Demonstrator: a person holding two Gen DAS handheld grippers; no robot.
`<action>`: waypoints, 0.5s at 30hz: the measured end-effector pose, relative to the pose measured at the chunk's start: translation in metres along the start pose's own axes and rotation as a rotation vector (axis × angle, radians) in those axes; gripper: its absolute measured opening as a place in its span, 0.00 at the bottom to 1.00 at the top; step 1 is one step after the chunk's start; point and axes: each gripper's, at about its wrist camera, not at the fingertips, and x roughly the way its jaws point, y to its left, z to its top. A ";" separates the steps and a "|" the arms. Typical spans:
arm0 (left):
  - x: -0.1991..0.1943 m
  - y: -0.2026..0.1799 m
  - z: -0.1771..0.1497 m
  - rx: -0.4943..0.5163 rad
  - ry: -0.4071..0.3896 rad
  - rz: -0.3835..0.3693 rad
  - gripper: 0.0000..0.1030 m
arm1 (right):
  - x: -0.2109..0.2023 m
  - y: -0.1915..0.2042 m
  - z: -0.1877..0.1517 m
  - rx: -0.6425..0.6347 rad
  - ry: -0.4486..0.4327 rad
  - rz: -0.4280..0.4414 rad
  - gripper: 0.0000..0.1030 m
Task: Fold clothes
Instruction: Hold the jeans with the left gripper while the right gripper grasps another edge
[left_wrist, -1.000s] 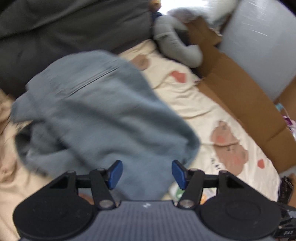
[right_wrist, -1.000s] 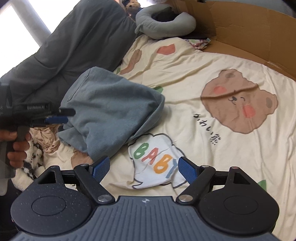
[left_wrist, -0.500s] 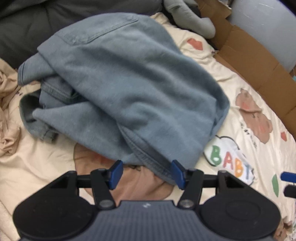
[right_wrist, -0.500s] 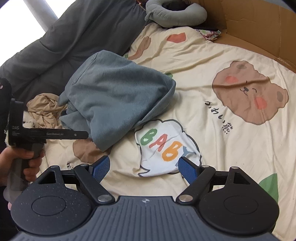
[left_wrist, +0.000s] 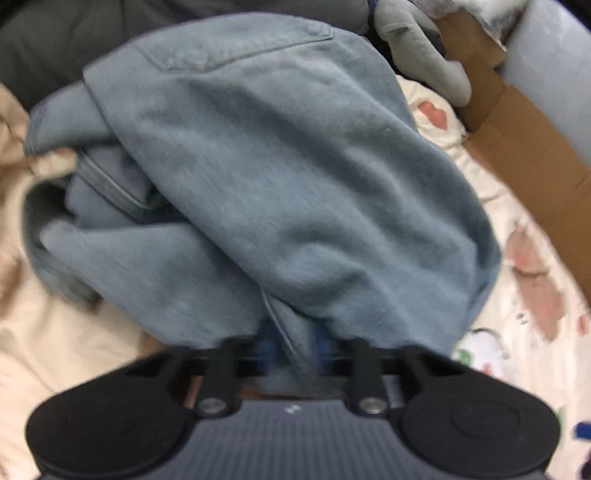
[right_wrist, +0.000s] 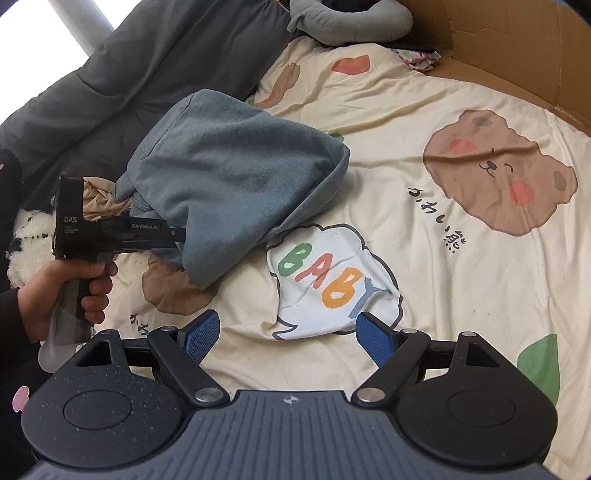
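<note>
A crumpled blue-grey denim garment (right_wrist: 236, 184) is lying in a heap on the bed, resting on a cream bedsheet (right_wrist: 424, 122) printed with brown bears and a white cloud spelling "BABY" (right_wrist: 332, 280). The heap's near edge is overlapping the upper left of that cloud print.

The left claw (left_wrist: 293, 349) is reaching into the near edge of the heap, and its jaws are closing with a fold of the denim caught between them; its blue pads (left_wrist: 266, 350) are blurred but sitting tight against the bunched cloth. From the right-hand view, the same claw (right_wrist: 181, 233) is poking level into the side of the garment, with a person's hand (right_wrist: 62, 291) gripping its handle below.

The right claw (right_wrist: 286, 334) is hanging just above the sheet near the lower edge of the cloud print, its jaws spread wide with nothing between them, well apart from the garment.

A dark grey duvet (right_wrist: 155, 62) is bunched along the far side of the bed. A grey curved pillow (right_wrist: 351, 22) is lying at the head end, and brown cardboard (right_wrist: 517, 48) is running along the other side. A tan cloth (right_wrist: 98, 199) is peeking out behind the denim.
</note>
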 end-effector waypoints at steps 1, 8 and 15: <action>-0.001 0.000 -0.001 -0.011 0.002 -0.011 0.07 | 0.000 -0.001 -0.001 0.001 0.001 -0.001 0.83; -0.023 -0.013 -0.016 0.019 0.044 -0.059 0.05 | 0.002 -0.002 -0.004 0.007 0.007 0.007 0.83; -0.043 -0.041 -0.032 0.041 0.103 -0.144 0.05 | 0.003 0.000 -0.008 0.012 0.018 0.026 0.82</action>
